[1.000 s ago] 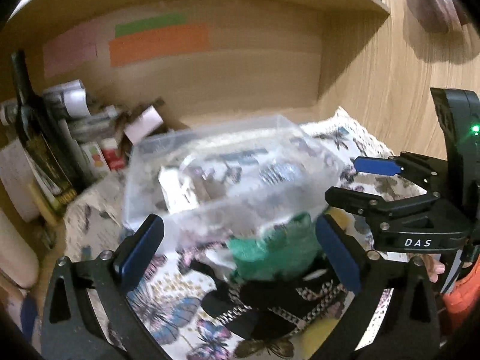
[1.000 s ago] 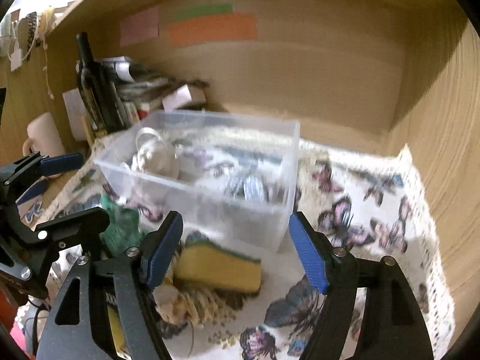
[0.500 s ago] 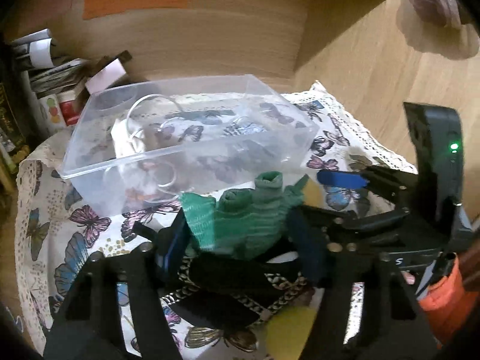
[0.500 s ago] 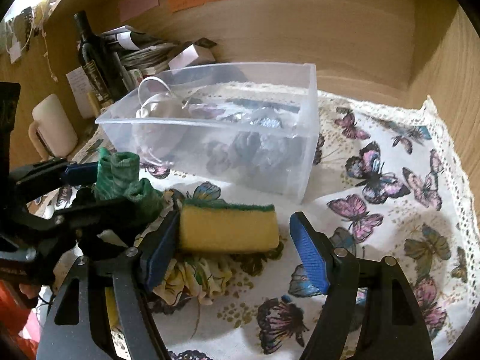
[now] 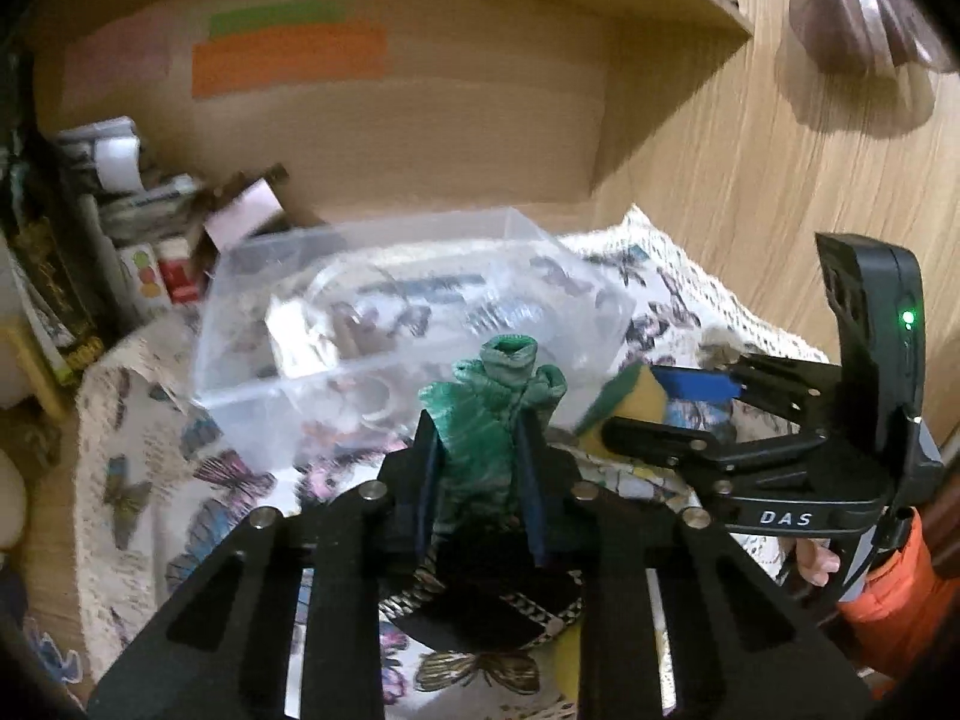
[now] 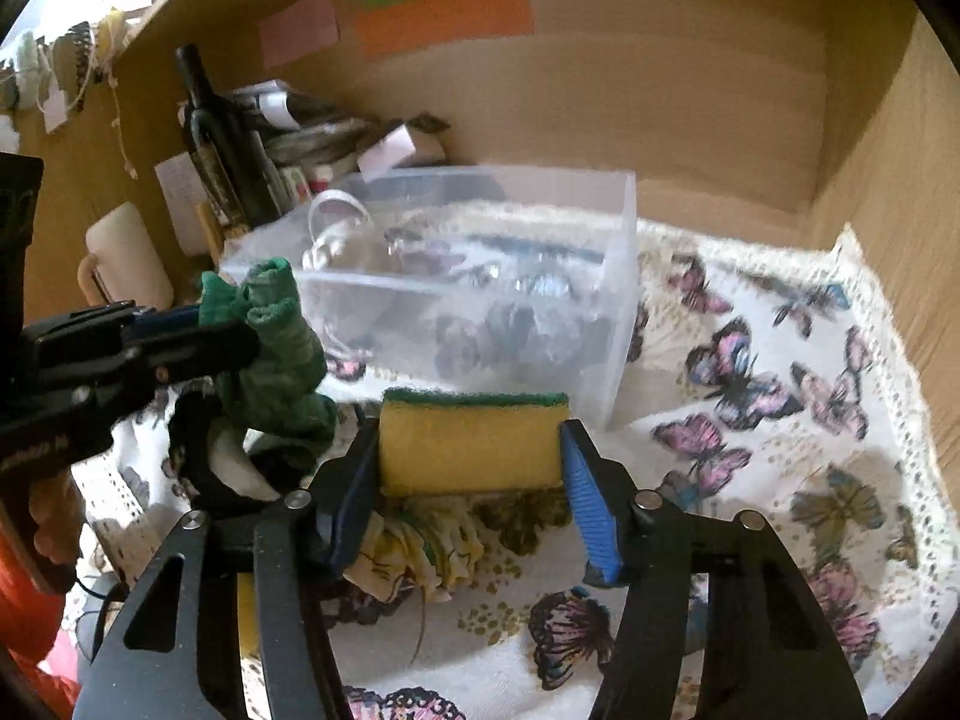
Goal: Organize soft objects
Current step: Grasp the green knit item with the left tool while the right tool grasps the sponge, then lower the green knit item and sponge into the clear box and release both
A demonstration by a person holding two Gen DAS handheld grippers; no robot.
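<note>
My left gripper (image 5: pixel 480 462) is shut on a green knitted cloth (image 5: pixel 489 420) and holds it up in front of the clear plastic bin (image 5: pixel 414 312). The cloth also shows in the right wrist view (image 6: pixel 270 354), held above the pile. My right gripper (image 6: pixel 471 450) is shut on a yellow sponge with a green scrub top (image 6: pixel 471 444), just in front of the bin (image 6: pixel 480 276). The sponge also shows in the left wrist view (image 5: pixel 636 402). A black fabric piece with a chain pattern (image 5: pixel 480 606) and a yellowish floral cloth (image 6: pixel 420 546) lie on the butterfly tablecloth (image 6: pixel 750 420).
The bin holds a white cup-like item (image 6: pixel 336 228) and dark items. Bottles, boxes and papers (image 6: pixel 240 162) crowd the back left corner. A cream mug (image 6: pixel 126 252) stands at the left. Wooden walls (image 6: pixel 888 240) close in behind and right.
My left gripper closed on the green cloth and lifted it. My right gripper moved onto the yellow sponge and closed on it.
</note>
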